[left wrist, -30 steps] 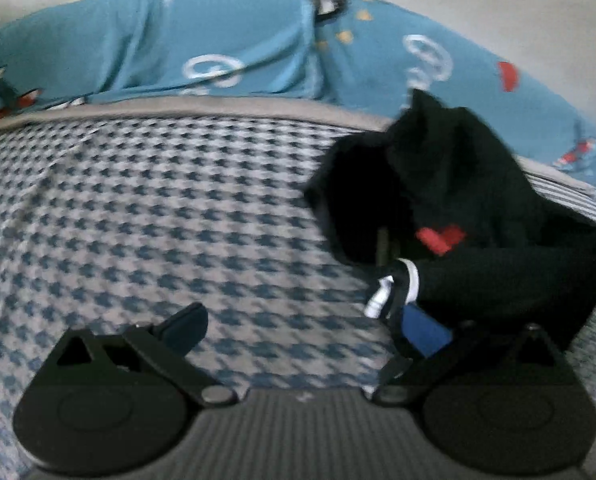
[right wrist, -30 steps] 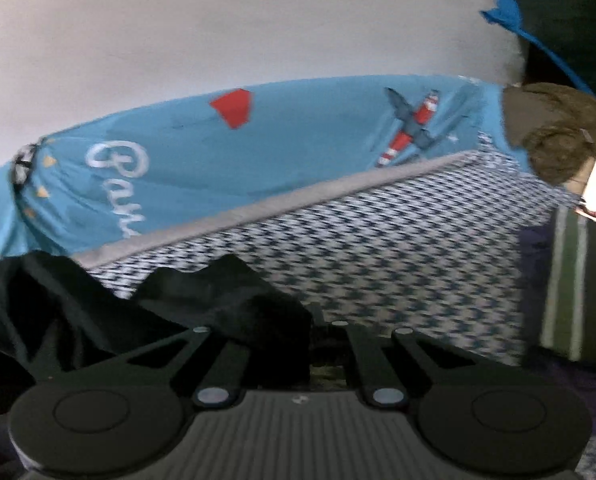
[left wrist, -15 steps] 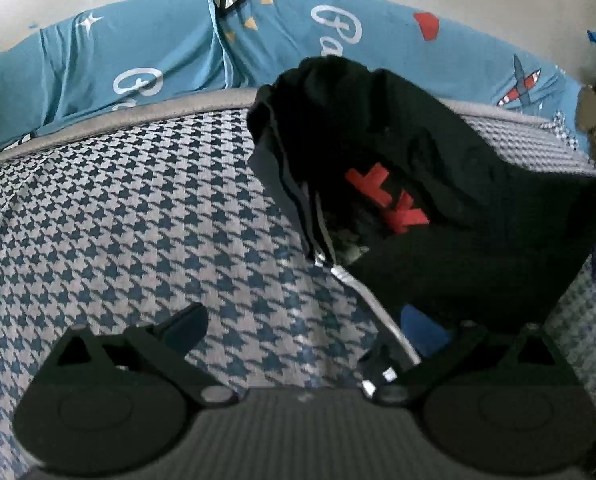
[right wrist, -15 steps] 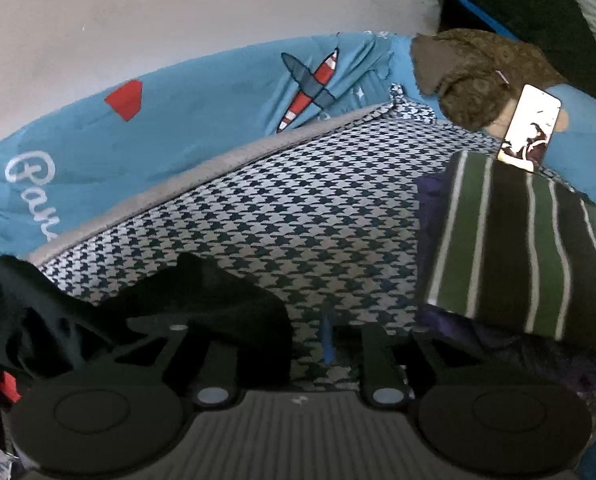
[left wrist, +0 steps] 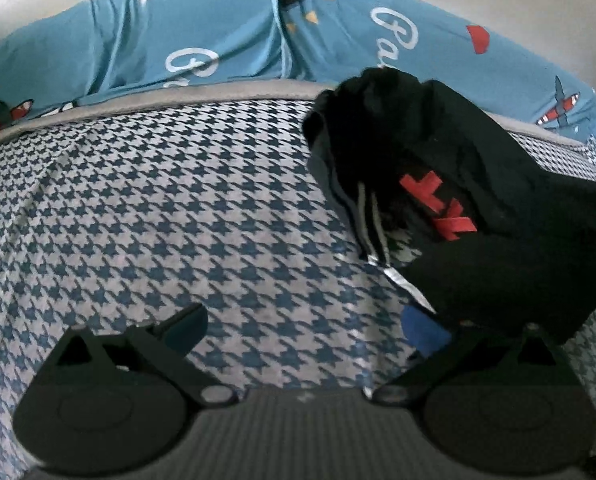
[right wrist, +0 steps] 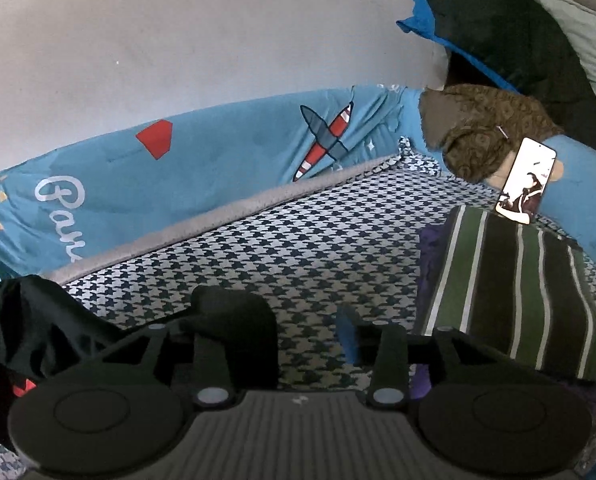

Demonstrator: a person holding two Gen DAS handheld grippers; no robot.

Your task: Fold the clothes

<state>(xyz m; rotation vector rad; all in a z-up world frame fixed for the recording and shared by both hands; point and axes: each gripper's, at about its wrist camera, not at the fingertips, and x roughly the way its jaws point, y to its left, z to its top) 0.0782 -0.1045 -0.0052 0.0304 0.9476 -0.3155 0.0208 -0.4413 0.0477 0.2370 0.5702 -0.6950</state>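
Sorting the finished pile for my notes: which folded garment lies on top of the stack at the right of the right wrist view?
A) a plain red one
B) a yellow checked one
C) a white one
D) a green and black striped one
D: the green and black striped garment with thin white stripes lies folded on top of purple fabric.

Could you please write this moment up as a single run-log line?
right gripper: jaws opening, nothing between | left gripper: open | black garment: bunched on houndstooth bedsheet | striped folded garment: lying at right
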